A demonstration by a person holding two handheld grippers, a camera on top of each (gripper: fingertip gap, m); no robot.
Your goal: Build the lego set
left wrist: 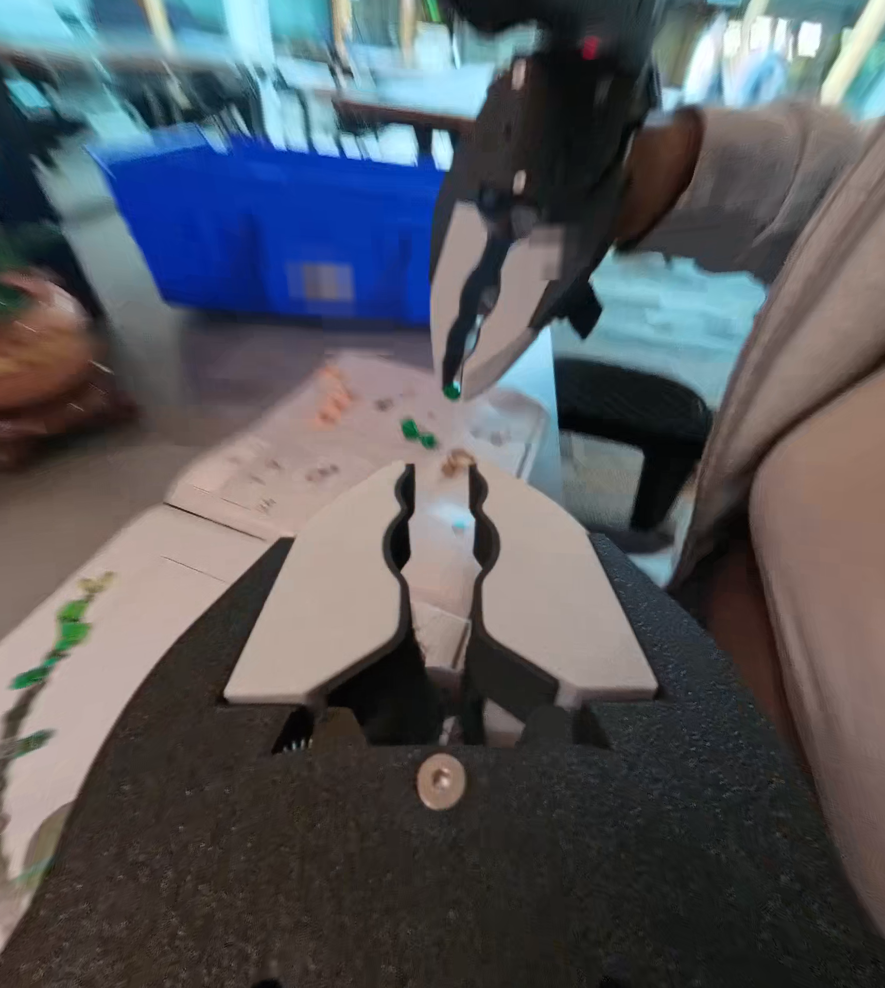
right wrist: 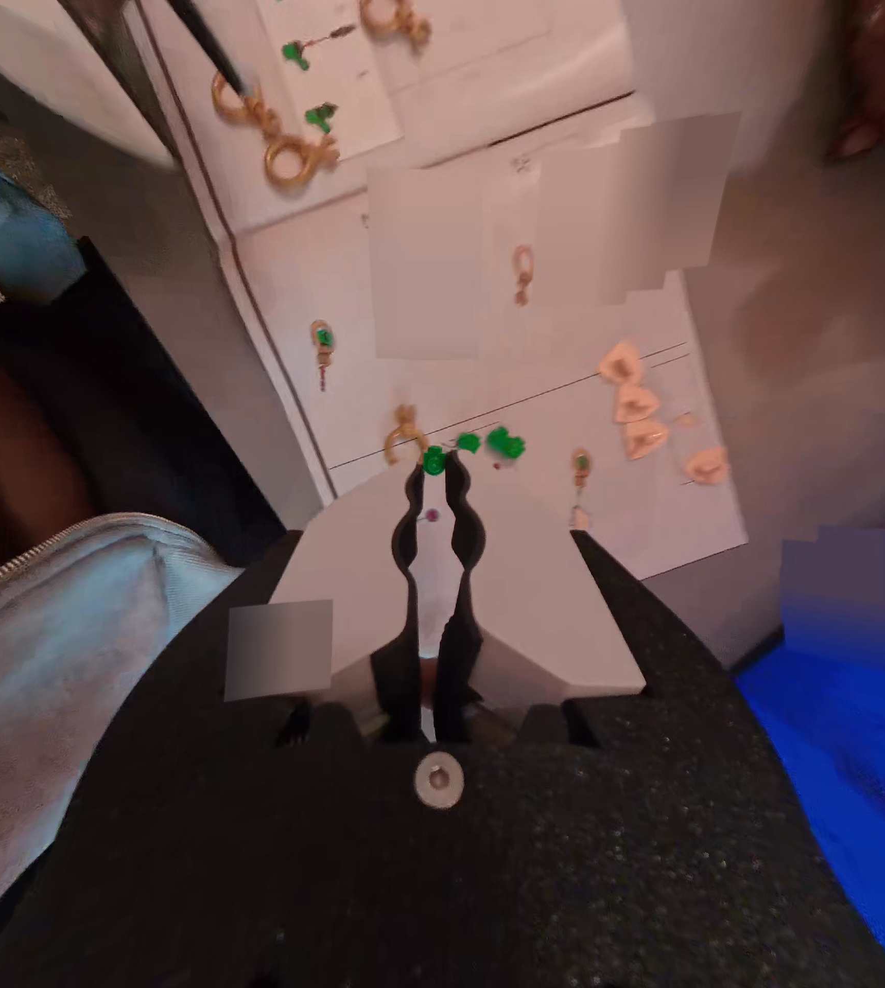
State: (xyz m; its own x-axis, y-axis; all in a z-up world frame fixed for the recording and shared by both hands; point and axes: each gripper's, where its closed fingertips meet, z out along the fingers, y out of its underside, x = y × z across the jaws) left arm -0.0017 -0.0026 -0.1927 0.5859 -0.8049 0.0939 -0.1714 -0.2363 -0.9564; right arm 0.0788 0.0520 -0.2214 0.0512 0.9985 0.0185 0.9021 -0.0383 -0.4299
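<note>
A: Where's your right tool [right wrist: 433, 470] at?

B: Tips pinched on a small round green lego stud [right wrist: 433, 461], held just above the white instruction sheet [right wrist: 536, 534].

A: And your left tool [left wrist: 441, 470]?

B: Parted, gripping nothing. Farther out, loose green pieces [right wrist: 504, 442] and peach petal pieces [right wrist: 638, 406] lie on the sheet.

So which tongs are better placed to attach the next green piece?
Right. The right tongs already pinch a small green piece above the instruction sheet; the left tongs are open and empty.
</note>
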